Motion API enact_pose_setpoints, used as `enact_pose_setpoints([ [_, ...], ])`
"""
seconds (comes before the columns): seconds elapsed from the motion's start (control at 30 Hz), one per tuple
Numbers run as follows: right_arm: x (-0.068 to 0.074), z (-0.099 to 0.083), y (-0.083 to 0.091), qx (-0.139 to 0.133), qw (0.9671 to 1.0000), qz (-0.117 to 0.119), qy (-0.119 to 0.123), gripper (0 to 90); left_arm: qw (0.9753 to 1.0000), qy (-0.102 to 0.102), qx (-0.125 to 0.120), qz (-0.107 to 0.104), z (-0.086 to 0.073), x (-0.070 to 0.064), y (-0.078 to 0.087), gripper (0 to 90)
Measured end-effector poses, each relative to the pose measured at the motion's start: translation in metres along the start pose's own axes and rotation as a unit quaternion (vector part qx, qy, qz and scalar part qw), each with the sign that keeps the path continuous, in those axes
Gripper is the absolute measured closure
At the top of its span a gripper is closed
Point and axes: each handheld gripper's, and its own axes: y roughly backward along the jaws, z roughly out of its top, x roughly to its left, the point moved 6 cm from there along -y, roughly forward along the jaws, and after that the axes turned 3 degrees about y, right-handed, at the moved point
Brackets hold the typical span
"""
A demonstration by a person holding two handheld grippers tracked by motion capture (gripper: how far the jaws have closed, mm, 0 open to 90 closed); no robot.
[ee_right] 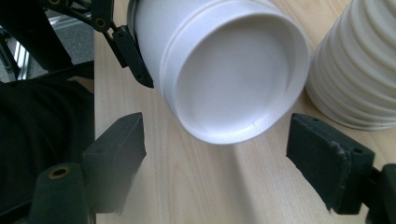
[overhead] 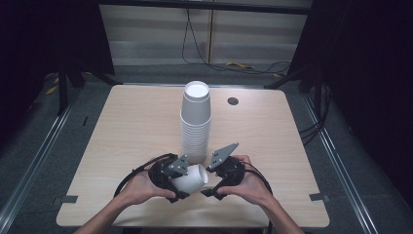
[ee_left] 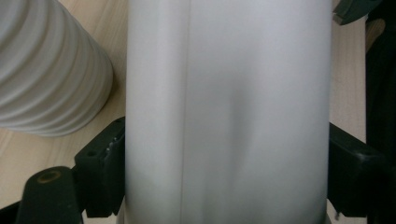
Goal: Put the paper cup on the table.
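Cup [overhead: 192, 178] in left claw [overhead: 181, 187] (sideways).

Matt paper cup [ee_right: 233, 70]; wood-grain table [overhead: 131, 126]

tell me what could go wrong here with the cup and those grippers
1. The left gripper clamps the single cup on its thin side wall; squeezing harder could dent it.
2. The right gripper is open around the cup's closed bottom; a careless closing could knock the cup loose.
3. The tall cup stack stands right beside both grippers; a bump might topple it.
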Motion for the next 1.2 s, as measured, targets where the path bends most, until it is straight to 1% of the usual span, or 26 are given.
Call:
enact_pose_setpoints([
  [0.03,-0.001,0.000,0.001,0.002,1.0000,0.000,0.003,19.5,1.0000,-0.003,0.002,-0.001,0.002,0.001,-0.001,16.2],
  [0.07,-0.001,0.000,0.001,0.002,1.0000,0.000,0.003,19.5,1.0000,-0.005,0.005,0.004,0.004,0.001,-0.001,16.2],
  [0.13,-0.002,0.000,0.001,0.009,0.9999,-0.003,0.008,19.5,0.9995,-0.020,0.024,0.004,0.005,0.003,-0.001,16.2],
  [0.17,-0.002,0.000,0.002,0.009,0.9999,-0.003,0.010,19.5,0.9994,-0.022,0.025,0.007,0.006,0.003,-0.001,16.2],
  [0.2,-0.002,-0.001,0.002,0.011,0.9999,-0.005,0.010,19.5,0.9997,-0.017,0.020,0.003,0.007,0.001,-0.001,16.3],
  [0.23,-0.003,-0.001,0.002,0.013,0.9998,-0.012,0.012,19.5,0.9995,-0.023,0.023,0.004,0.007,0.001,-0.001,16.2],
  [0.3,-0.003,-0.002,0.001,0.019,0.9997,-0.012,0.012,19.3,0.9994,-0.026,0.022,0.003,0.006,0.000,-0.004,16.3],
  [0.33,-0.004,-0.002,-0.001,0.024,0.9995,-0.014,0.015,18.9,0.9994,-0.026,0.022,0.003,0.006,0.000,-0.004,16.3],
  [0.37,-0.004,-0.002,-0.002,0.027,0.9994,-0.011,0.017,18.6,0.9994,-0.026,0.023,0.002,0.006,0.000,-0.004,16.2],
  [0.4,-0.004,-0.002,-0.002,0.027,0.9994,-0.011,0.017,18.6,0.9989,-0.036,0.029,0.002,0.005,0.001,-0.004,16.2],
  [0.43,-0.004,-0.002,-0.004,0.031,0.9993,-0.009,0.017,18.4,0.9993,-0.027,0.026,0.002,0.005,0.000,-0.005,16.2],
  [0.47,-0.003,-0.001,-0.008,0.041,0.9989,-0.009,0.018,18.1,0.9994,-0.024,0.024,-0.001,0.005,-0.001,-0.006,16.0],
  [0.5,-0.003,-0.001,-0.008,0.041,0.9989,-0.009,0.018,18.1,0.9994,-0.024,0.024,-0.001,0.005,-0.001,-0.006,16.0],
  [0.53,-0.004,0.000,-0.011,0.042,0.9988,-0.003,0.023,18.0,0.9992,-0.032,0.025,0.001,0.005,0.000,-0.005,16.0],
  [0.57,-0.004,0.000,-0.012,0.046,0.9987,-0.004,0.023,18.0,0.9990,-0.035,0.028,0.002,0.005,0.000,-0.005,16.0],
  [0.6,-0.003,0.001,-0.013,0.047,0.9987,-0.003,0.018,17.8,0.9993,-0.030,0.024,-0.002,0.005,-0.002,-0.006,16.0],
  [0.63,-0.004,0.001,-0.014,0.045,0.9987,0.000,0.024,17.4,0.9992,-0.030,0.024,-0.001,0.005,-0.003,-0.006,16.0],
  [0.67,-0.004,0.001,-0.015,0.045,0.9987,0.001,0.024,17.3,0.9992,-0.030,0.024,-0.001,0.005,-0.003,-0.006,16.0],
  [0.73,-0.003,0.001,-0.017,0.050,0.9984,0.005,0.026,17.1,0.9988,-0.038,0.030,-0.003,0.005,-0.005,-0.008,16.0],
  [0.77,-0.003,0.001,-0.017,0.050,0.9984,0.005,0.026,17.1,0.9988,-0.038,0.030,-0.003,0.005,-0.005,-0.008,16.0],
  [0.8,-0.001,0.001,-0.018,0.053,0.9982,0.013,0.024,17.1,0.9988,-0.040,0.028,-0.004,0.006,-0.007,-0.009,16.1],
  [0.87,0.000,0.002,-0.020,0.051,0.9981,0.015,0.029,17.1,0.9986,-0.043,0.030,-0.005,0.006,-0.009,-0.010,16.1],
  [1.0,0.002,0.005,-0.021,0.047,0.9984,0.018,0.026,17.1,0.9984,-0.047,0.030,-0.008,0.007,-0.010,-0.010,16.2],
  [1.07,0.002,0.005,-0.021,0.047,0.9983,0.019,0.030,17.1,0.9983,-0.049,0.030,-0.010,0.007,-0.010,-0.010,16.2],
  [1.1,0.003,0.006,-0.021,0.041,0.9984,0.024,0.031,17.0,0.9981,-0.051,0.033,-0.013,0.006,-0.011,-0.011,16.2],
  [1.2,0.004,0.007,-0.024,0.043,0.9980,0.028,0.037,17.0,0.9981,-0.052,0.030,-0.015,0.007,-0.012,-0.012,16.2],
])
